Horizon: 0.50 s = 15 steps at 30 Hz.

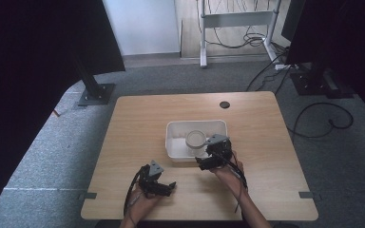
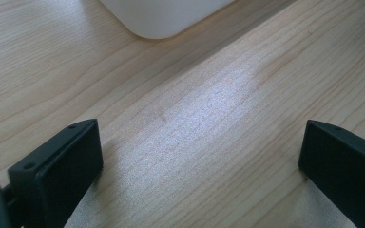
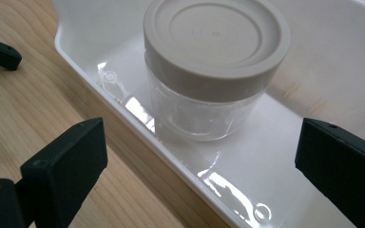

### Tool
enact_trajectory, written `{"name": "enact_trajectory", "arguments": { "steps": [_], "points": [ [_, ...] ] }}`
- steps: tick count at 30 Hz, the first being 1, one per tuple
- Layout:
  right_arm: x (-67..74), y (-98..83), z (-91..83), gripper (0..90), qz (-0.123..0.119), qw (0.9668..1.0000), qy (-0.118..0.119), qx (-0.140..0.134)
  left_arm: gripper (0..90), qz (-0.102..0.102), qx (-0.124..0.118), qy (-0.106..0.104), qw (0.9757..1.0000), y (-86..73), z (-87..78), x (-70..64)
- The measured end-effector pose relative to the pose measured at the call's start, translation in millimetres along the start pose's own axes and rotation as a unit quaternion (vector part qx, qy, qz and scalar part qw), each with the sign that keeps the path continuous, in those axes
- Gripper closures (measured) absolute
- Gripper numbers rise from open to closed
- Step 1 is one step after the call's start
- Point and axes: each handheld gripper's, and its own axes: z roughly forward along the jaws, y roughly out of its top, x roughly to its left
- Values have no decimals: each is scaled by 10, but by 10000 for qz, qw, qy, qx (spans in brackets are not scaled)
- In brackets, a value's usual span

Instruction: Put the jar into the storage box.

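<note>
A clear plastic jar [image 3: 214,66] with a grey-white screw lid stands upright in a white tray [image 3: 123,118] at the middle of the wooden table [image 1: 138,118]. My right gripper [image 3: 199,142] is open just in front of the tray's near rim, its jaws wide apart on either side of the jar and not touching it. In the high view the right gripper [image 1: 211,153] hovers at the tray's [image 1: 173,142] front right corner beside the jar [image 1: 195,139]. My left gripper [image 2: 202,142] is open over bare wood, with a tray corner [image 2: 164,19] ahead. It sits near the table's front edge [image 1: 164,186].
A small black round grommet [image 1: 224,104] is set in the table near its far edge. Beyond the table are a black stand base [image 1: 96,93], a white desk frame [image 1: 237,21] and loose cables [image 1: 323,118] on grey carpet.
</note>
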Motion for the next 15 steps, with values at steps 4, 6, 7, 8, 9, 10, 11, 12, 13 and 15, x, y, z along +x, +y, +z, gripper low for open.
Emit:
{"name": "enact_trajectory", "arguments": {
  "steps": [4, 6, 7, 8, 9, 10, 11, 12, 13, 15],
  "points": [
    [-1, -28, -39, 38, -35, 10000, 18, -8, 5, -1, -1, 1, 10000, 0, 0, 0],
    [-5, -42, -59, 40, -58, 10000, 11, -4, 5, -1, 0, 1, 10000, 0, 0, 0],
    [-9, -49, -69, 41, -66, 10000, 21, -17, 5, -2, -2, 0, 10000, 0, 0, 0],
    [-10, -56, -80, 41, -58, 10000, 36, -28, 5, 0, 0, 1, 10000, 0, 0, 0],
    [-13, -63, -90, 42, -62, 10000, 45, -42, 5, 0, -1, 1, 10000, 0, 0, 0],
    [-13, -69, -100, 42, -58, 10000, 55, -51, 5, -1, 1, 1, 10000, 0, 0, 0],
    [-15, -76, -110, 42, -57, 9999, 65, -56, 5, -12, -10, 0, 10000, 0, 1, -2],
    [-18, -83, -119, 42, -54, 9999, 76, -60, 5, -10, -7, -1, 10000, 0, 1, -1],
    [-21, -90, -129, 42, -54, 9999, 82, -67, 5, 1, -6, 3, 10000, 0, 1, 0],
    [-27, -105, -151, 42, -49, 9999, 93, -82, 5, -5, -10, 3, 10000, 0, 1, -1]
  ]
}}
